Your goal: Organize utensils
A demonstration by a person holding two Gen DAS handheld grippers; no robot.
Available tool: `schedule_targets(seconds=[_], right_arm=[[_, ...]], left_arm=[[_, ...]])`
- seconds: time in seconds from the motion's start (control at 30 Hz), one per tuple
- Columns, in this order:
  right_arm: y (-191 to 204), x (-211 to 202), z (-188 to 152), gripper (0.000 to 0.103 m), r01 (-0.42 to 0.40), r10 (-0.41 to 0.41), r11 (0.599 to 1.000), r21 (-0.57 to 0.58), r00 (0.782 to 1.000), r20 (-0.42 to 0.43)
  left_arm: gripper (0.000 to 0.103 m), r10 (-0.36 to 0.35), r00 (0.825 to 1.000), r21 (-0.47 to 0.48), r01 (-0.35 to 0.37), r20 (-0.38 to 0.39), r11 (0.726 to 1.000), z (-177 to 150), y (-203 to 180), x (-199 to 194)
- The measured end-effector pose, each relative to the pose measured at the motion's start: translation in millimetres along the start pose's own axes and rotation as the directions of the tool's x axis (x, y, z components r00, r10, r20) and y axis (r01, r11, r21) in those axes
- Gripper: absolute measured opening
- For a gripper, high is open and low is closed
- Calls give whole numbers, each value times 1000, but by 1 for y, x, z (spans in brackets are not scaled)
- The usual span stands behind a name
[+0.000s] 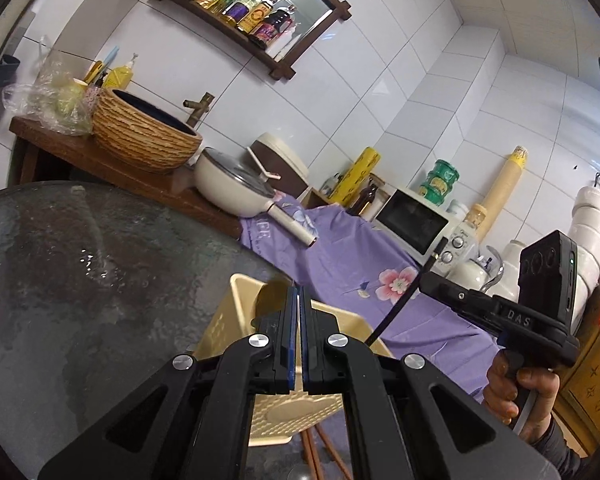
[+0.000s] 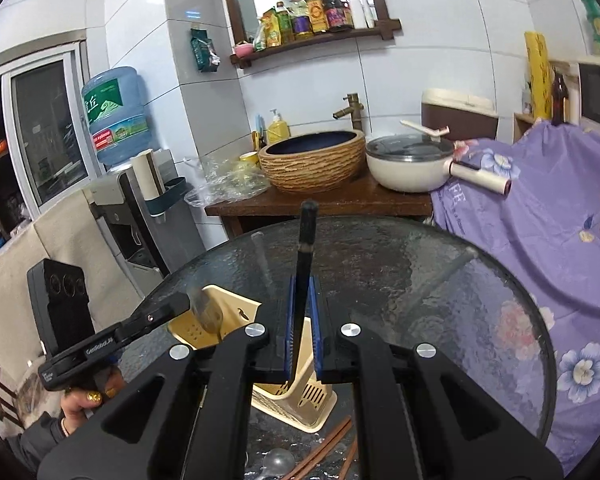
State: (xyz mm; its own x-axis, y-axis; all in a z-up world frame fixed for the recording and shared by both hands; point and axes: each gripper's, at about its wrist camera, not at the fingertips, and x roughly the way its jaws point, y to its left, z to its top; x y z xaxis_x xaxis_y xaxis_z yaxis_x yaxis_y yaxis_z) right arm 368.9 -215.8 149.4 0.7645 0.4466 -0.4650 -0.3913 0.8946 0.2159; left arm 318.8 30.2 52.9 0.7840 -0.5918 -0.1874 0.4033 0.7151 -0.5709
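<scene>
Glass bench: round textured top (image 2: 420, 280), seen from both wrist cameras, with a purple floral cloth (image 2: 540, 216) draped just beside it.
Utensil holder: cream plastic caddy (image 2: 300, 400) with slotted walls, stood on the bench right under both grippers.
Left gripper: (image 1: 299, 300) blue pads pressed together on a spoon's handle; in the right wrist view the same gripper (image 2: 172, 304) is seen with the spoon (image 2: 208, 312) hanging bowl-end out over the caddy's back compartment.
Spoon in the left view: only a gold-looking bowl (image 1: 270, 296) is caught, sticking out left of the pads.
Right gripper: (image 2: 302, 320) clamped on a dark chopstick-like stick (image 2: 305, 248), which is held nearly upright with its top end well above the pads and its lower end down over the caddy.
Same stick, left view: thin black rod (image 1: 396, 304) slanting down from the right gripper toward the caddy rim (image 1: 236, 284).
Loose stuff: brown chopsticks (image 2: 320, 452) and a clear spoon (image 2: 278, 460) lying on the glass near the caddy's front.
Hands: each gripper handle is wrapped by a hand (image 1: 512, 392), sleeve dark.
</scene>
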Motion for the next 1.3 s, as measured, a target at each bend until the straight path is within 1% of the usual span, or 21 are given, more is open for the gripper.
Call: schedule_targets(seconds=[0.03, 0.07, 0.1, 0.13, 0.17, 0.2, 0.23, 0.27, 0.3, 0.37, 0.4, 0.47, 0.5, 0.6, 0.73, 0.87, 0.97, 1.07, 1.1, 1.2, 1.3], right_arm=[[-1, 2, -2, 8, 3, -3, 1000, -1, 1000, -5], [-1, 4, -4, 12, 15, -15, 1000, -7, 1000, -5], [0, 6, -7, 24, 30, -31, 999, -18, 999, -11], [0, 6, -8, 35, 31, -31, 999, -17, 999, -15], [0, 5, -11, 58, 32, -32, 999, -7, 999, -13], [-1, 2, -13, 65, 35, -35, 999, 3, 999, 0], [-1, -1, -15, 65, 35, -35, 999, 10, 999, 17], [1, -5, -19, 65, 35, -35, 999, 5, 999, 20], [1, -7, -21, 65, 36, -36, 999, 3, 999, 18], [0, -12, -31, 68, 45, -45, 999, 12, 999, 6], [0, -14, -35, 69, 47, -47, 999, 13, 999, 2], [2, -19, -46, 73, 55, -55, 998, 1, 998, -2], [2, -23, -55, 76, 68, -69, 998, -10, 998, -4], [-1, -30, -76, 77, 73, -73, 997, 1, 997, -19], [-8, -35, -104, 78, 54, -50, 997, 50, 997, -64], [-13, -33, -132, 78, 82, -74, 995, 60, 990, -116], [-20, -29, -152, 78, 90, -74, 992, 84, 983, -168], [-22, -27, -169, 78, 101, -81, 991, 91, 977, -199], [-23, -26, -172, 78, 105, -85, 991, 87, 975, -205], [-19, -24, -183, 78, 136, -123, 990, 44, 968, -221], [-18, -18, -192, 78, 166, -159, 986, 6, 957, -241]], left_arm=[[2, 16, 1000, 12, -16, -2, 1000, 0, -1, -1], [6, 25, 1000, 22, -25, -3, 999, -1, -2, -2], [10, 42, 999, 43, -42, -5, 998, -1, -5, -4], [24, 59, 998, 57, -58, -6, 997, -1, -8, -5], [43, 71, 997, 69, -71, -3, 995, -1, -10, -8], [51, 82, 997, 76, -82, 7, 994, 0, -12, -11], [61, 105, 994, 86, -106, 21, 991, 0, -15, -16], [67, 129, 991, 103, -131, 31, 986, -2, -18, -21], [71, 144, 989, 117, -147, 31, 982, -2, -21, -24], [84, 188, 982, 158, -190, 31, 969, -8, -27, -32], [86, 205, 978, 176, -207, 32, 962, -11, -29, -36], [97, 246, 969, 222, -246, 29, 943, -19, -36, -45], [96, 265, 964, 235, -264, 28, 936, -23, -38, -47], [96, 309, 951, 250, -300, 4, 920, -35, -39, -57], [96, 338, 940, 220, -321, -42, 921, -48, -35, -67], [96, 377, 921, 210, -351, -96, 912, -62, -30, -70], [96, 418, 897, 200, -387, -142, 900, -73, -22, -69], [96, 468, 867, 203, -433, -173, 878, -83, -14, -69], [96, 475, 860, 200, -441, -187, 875, -87, -12, -68], [96, 481, 848, 188, -447, -222, 874, -98, -6, -67], [96, 498, 829, 197, -460, -255, 866, -108, -1, -62]])
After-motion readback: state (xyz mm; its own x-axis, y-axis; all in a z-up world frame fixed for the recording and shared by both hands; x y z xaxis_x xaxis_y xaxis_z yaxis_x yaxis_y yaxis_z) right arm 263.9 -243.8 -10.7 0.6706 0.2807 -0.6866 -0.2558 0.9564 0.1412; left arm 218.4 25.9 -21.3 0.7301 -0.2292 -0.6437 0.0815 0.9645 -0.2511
